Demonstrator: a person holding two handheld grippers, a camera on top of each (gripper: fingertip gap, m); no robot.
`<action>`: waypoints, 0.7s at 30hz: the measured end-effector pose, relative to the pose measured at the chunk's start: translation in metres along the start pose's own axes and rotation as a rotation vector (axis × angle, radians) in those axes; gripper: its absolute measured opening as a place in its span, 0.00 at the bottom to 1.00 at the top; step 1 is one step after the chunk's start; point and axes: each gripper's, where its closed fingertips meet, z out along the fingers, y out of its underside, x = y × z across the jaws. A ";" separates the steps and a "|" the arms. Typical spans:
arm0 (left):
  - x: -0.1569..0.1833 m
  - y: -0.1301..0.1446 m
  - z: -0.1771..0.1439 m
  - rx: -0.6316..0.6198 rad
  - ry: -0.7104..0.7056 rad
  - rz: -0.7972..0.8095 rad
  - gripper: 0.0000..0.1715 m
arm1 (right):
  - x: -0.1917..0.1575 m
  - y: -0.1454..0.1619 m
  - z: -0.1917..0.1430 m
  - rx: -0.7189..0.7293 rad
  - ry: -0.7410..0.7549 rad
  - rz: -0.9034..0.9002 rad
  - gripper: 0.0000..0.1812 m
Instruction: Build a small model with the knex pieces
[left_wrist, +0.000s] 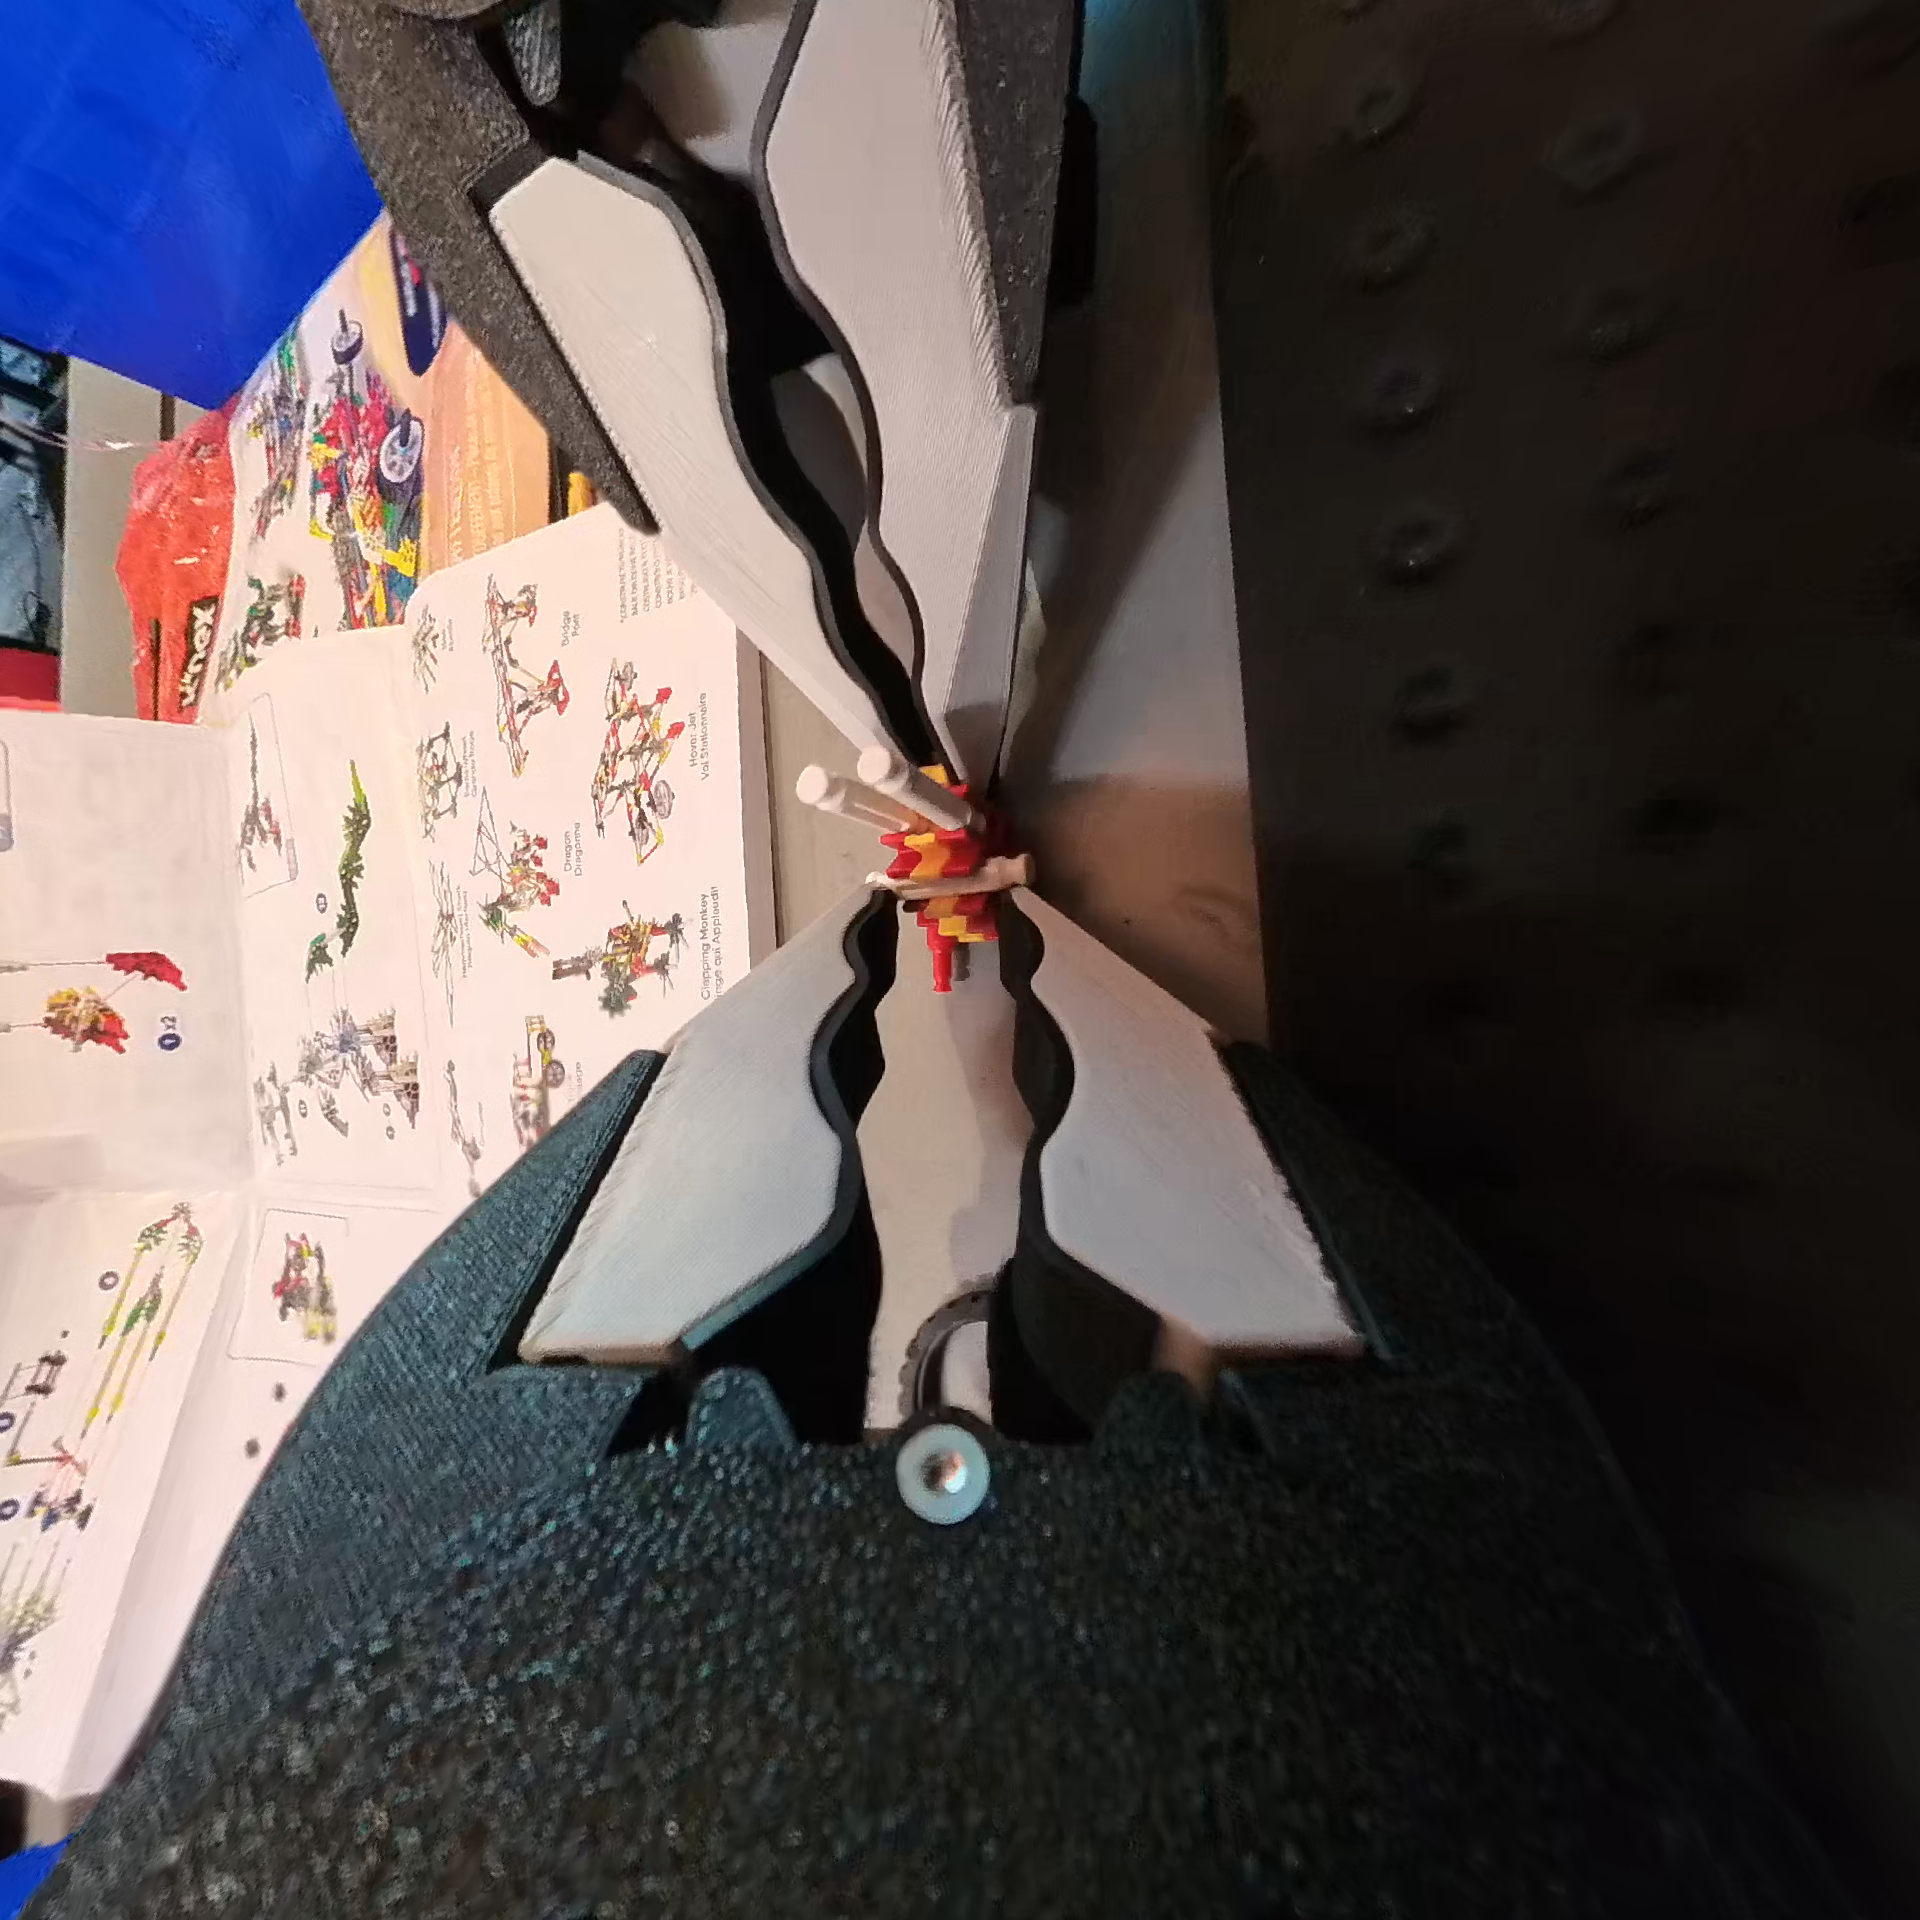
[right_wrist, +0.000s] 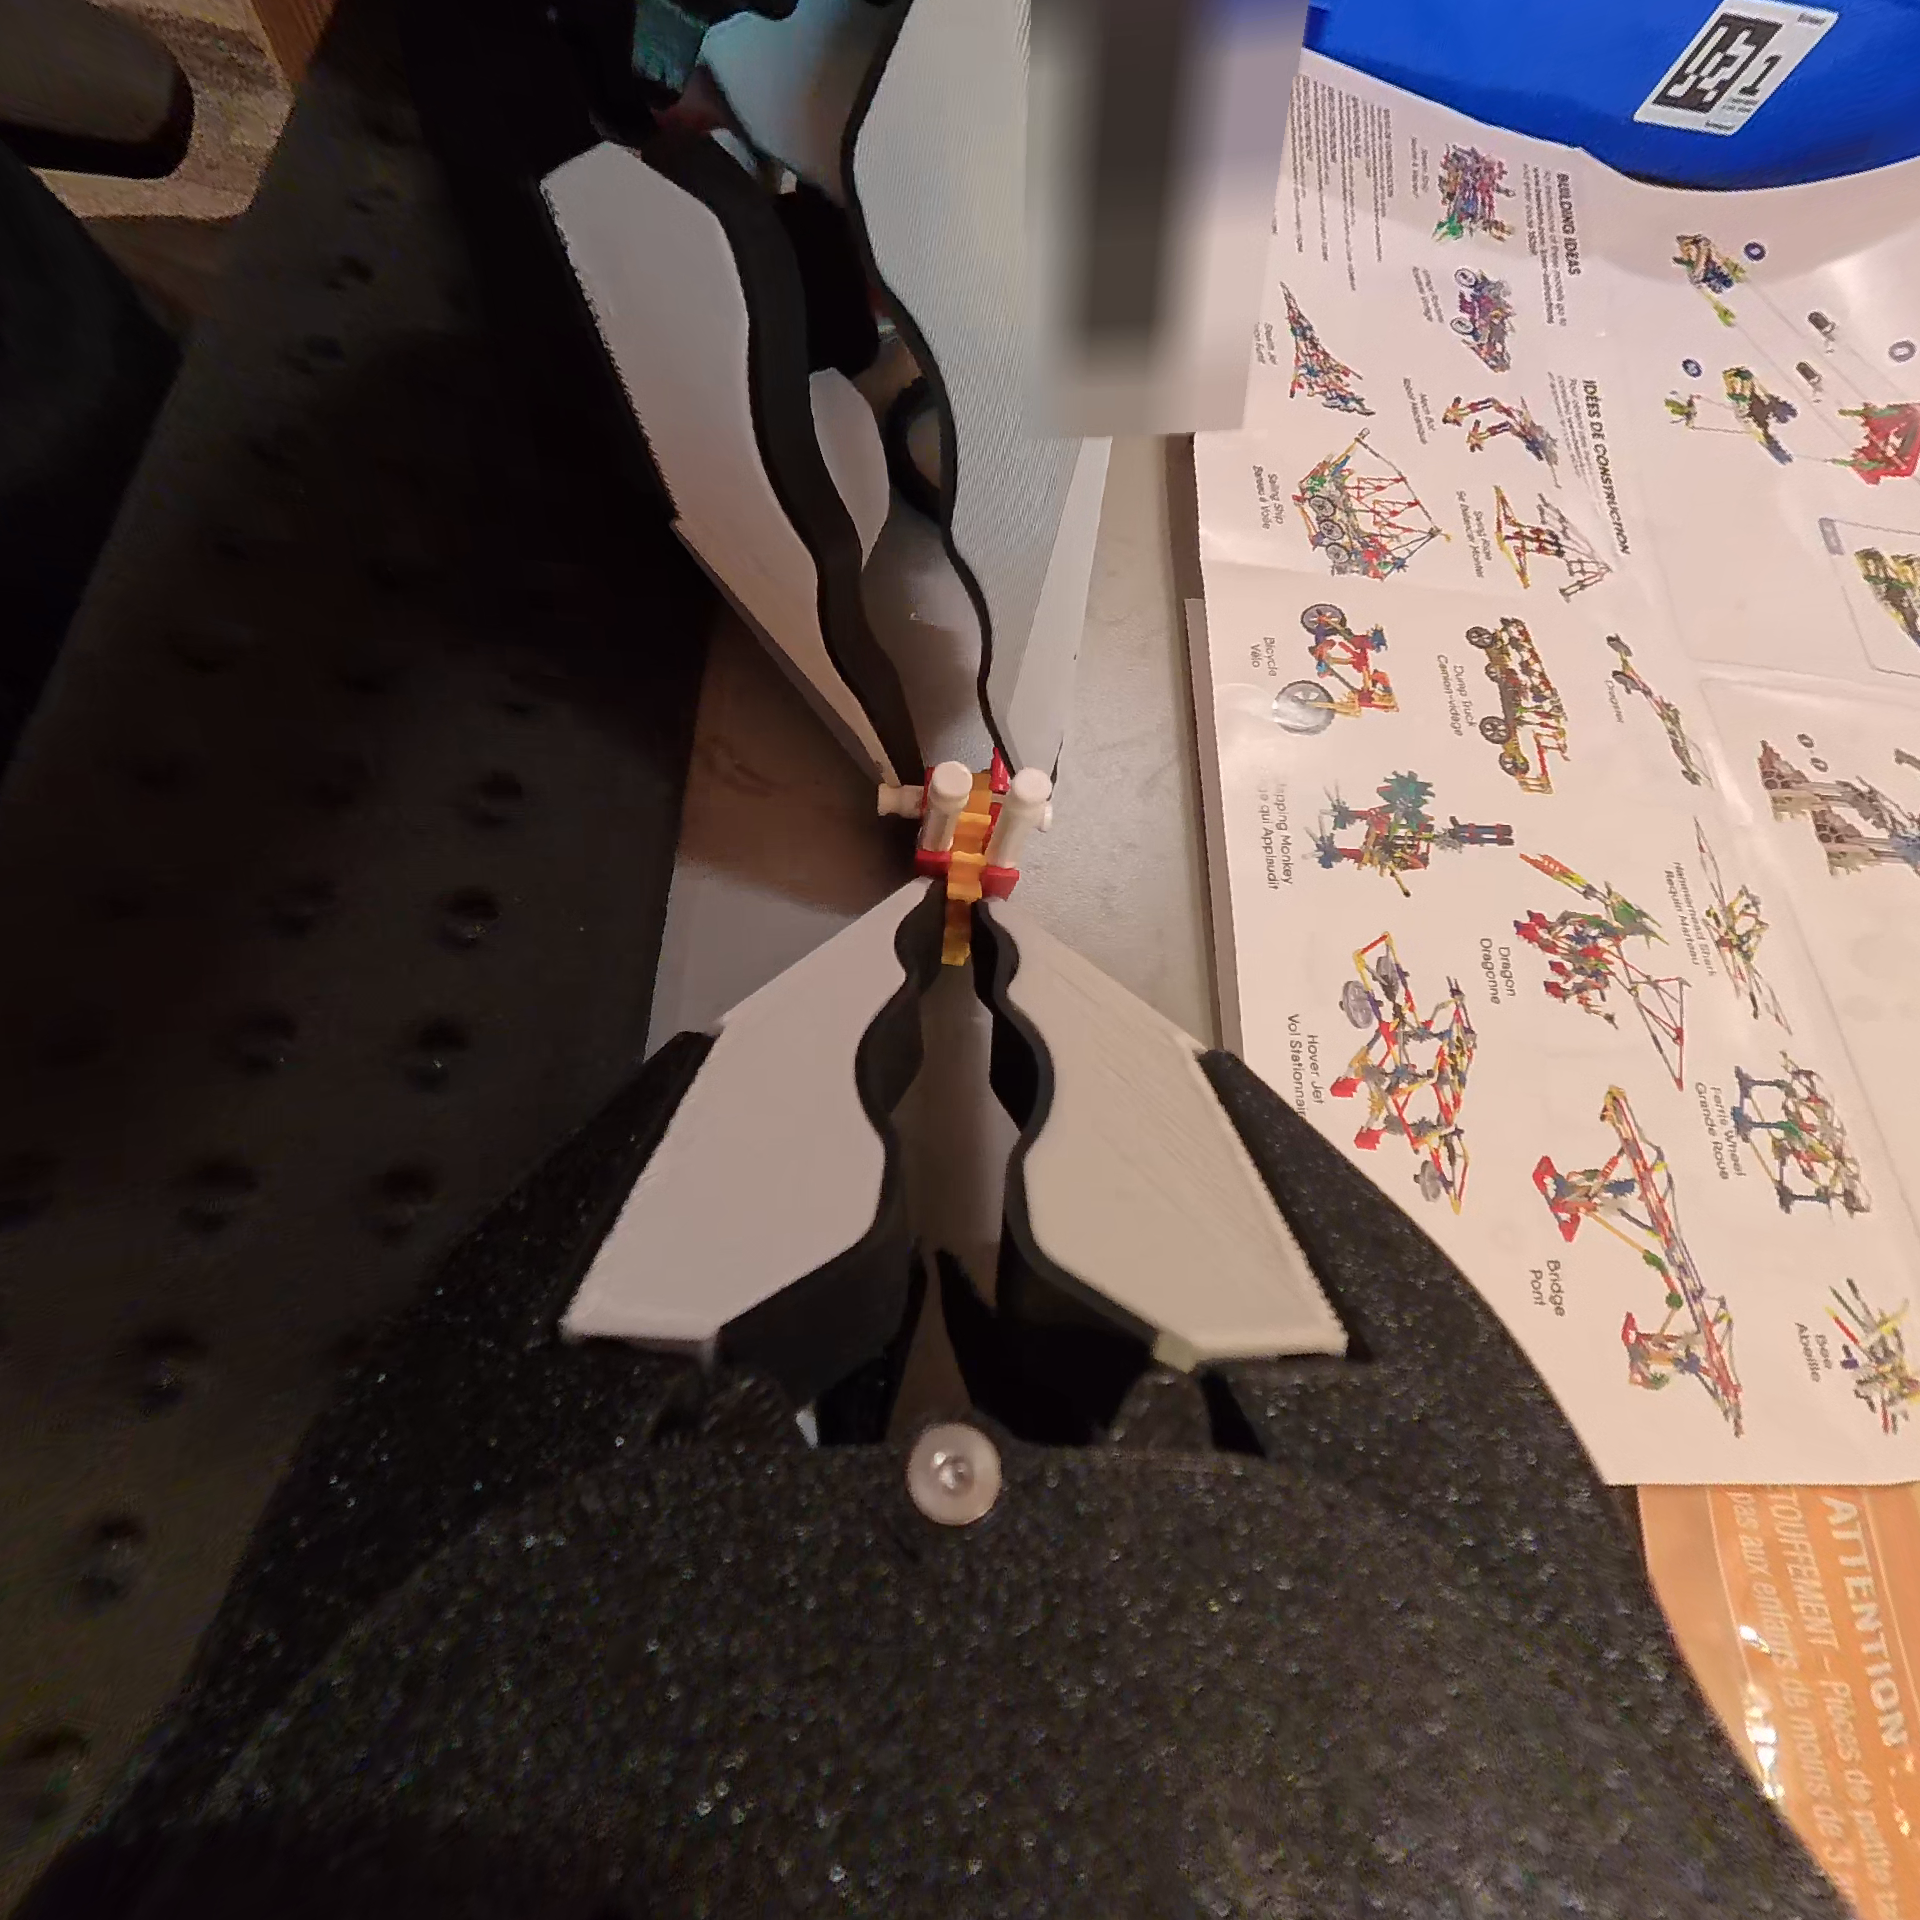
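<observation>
Over a grey table (right_wrist: 1132, 582) beside an instruction sheet (right_wrist: 1558, 831), both grippers met tip to tip, the left gripper (left_wrist: 951, 914) and right gripper (right_wrist: 961, 914) each clamped on one small red-and-yellow toy assembly (right_wrist: 971, 842)

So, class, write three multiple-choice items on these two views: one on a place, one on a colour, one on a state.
1. Where does the picture sheet lie in the right wrist view?
A. right of the tools
B. left of the tools
C. on top of them

2. What colour are the rods on the toy piece?
A. green
B. white
C. black

3. How is the right tool?
A. wide open
B. shut on nothing
C. shut on the toy piece

Key: 1 A, the sheet fills that side. 2 B, both rods are white. 3 C, its tips pinch the piece, as do those of the left tool.
</observation>
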 end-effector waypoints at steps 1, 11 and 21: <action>0.000 0.000 0.000 -0.006 0.007 0.009 0.07 | 0.000 0.000 0.000 0.000 -0.003 -0.001 0.00; 0.009 -0.005 0.003 -0.004 0.059 0.030 0.09 | 0.000 -0.002 0.004 -0.006 0.013 -0.033 0.00; 0.007 -0.004 0.002 0.030 0.045 0.000 0.14 | 0.003 0.001 0.007 -0.023 0.003 -0.027 0.03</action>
